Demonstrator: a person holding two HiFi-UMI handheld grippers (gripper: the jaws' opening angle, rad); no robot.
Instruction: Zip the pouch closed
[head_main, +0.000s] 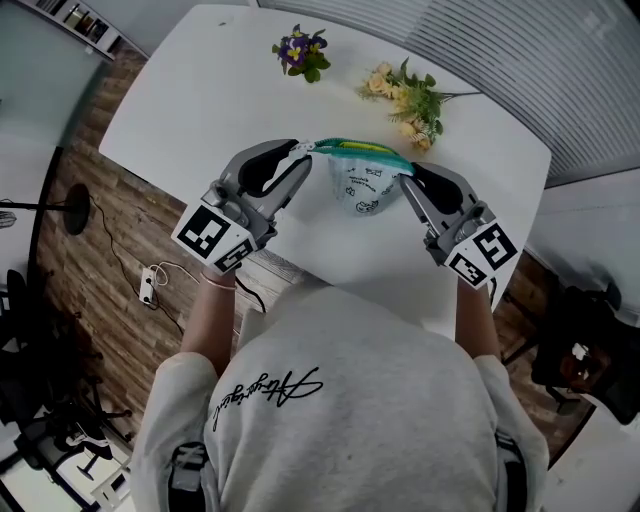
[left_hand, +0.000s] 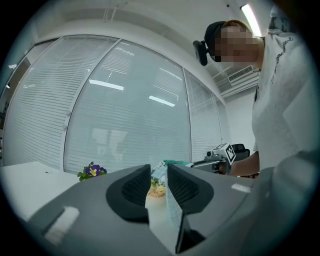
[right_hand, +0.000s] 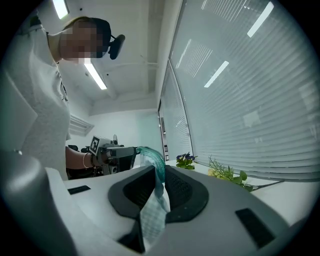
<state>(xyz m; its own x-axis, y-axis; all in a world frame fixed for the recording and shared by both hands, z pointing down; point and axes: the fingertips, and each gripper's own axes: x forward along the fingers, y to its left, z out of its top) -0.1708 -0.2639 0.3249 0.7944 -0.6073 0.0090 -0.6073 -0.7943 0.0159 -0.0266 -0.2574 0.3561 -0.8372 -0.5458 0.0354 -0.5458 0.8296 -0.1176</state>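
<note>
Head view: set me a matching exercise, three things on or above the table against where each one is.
Things:
1. pouch
2. purple flowers
3. yellow flowers

Places:
A. lying on the table, far side, beyond the right gripper
B. held up by its two ends, in the jaws of the left gripper and the right gripper
C. lying on the table, far side, left of the other bunch

Pairs: 1-B, 2-C, 3-A

The pouch is thin, soft woven cloth with a fine check, the left gripper and right gripper matt grey plastic with ribbed inner faces, the table smooth matt white, the floor rough-grained wood planks.
</note>
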